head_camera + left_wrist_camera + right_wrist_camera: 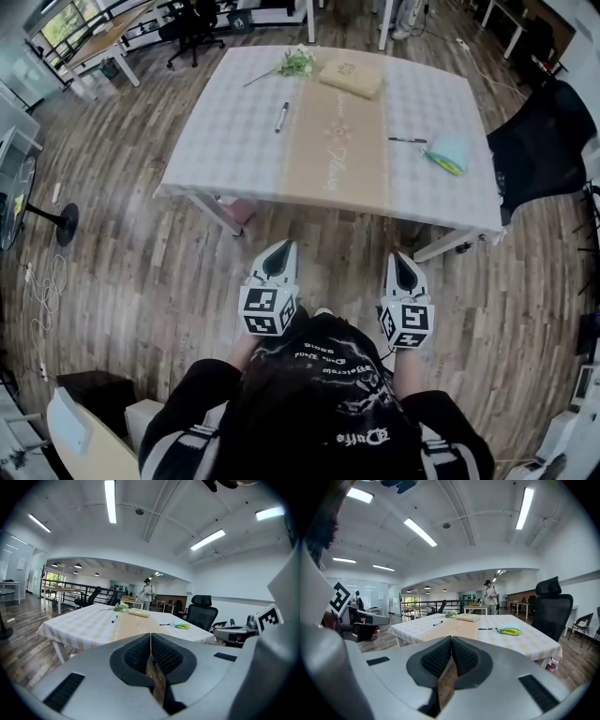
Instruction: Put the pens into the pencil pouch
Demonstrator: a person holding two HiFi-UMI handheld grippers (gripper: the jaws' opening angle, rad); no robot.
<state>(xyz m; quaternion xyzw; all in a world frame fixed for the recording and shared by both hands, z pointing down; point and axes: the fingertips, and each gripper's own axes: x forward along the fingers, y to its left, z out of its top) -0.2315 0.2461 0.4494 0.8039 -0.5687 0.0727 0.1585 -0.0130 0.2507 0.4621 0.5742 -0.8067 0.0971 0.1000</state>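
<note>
The person (319, 412) is standing at the bottom of the head view, short of the table (234, 141). They are holding both tools out over the wood floor (122, 253), below the table's near edge. The left gripper (282, 247) is sitting at lower centre-left with its jaws pressed together and nothing between them. Its own view is showing the two black pads meeting along a thin line. The right gripper (400, 259) is sitting at lower centre-right, likewise closed tight and empty. Both are pointing up the frame toward the table and are well apart from everything on it.

One pen (281, 116) is lying on the checked cloth left of the tan runner (337, 141), in the upper middle of the frame. A second pen (407, 141) is lying right of the runner, its right end just beside a green thing (448, 152) that I cannot identify. The pouch (352, 77), tan and flat, is lying at the far end of the runner, near the top edge. A leafy sprig (296, 64) is lying just left of it. Neither pen is touching the pouch. A black chair (539, 150) is standing at the table's right side.
</note>
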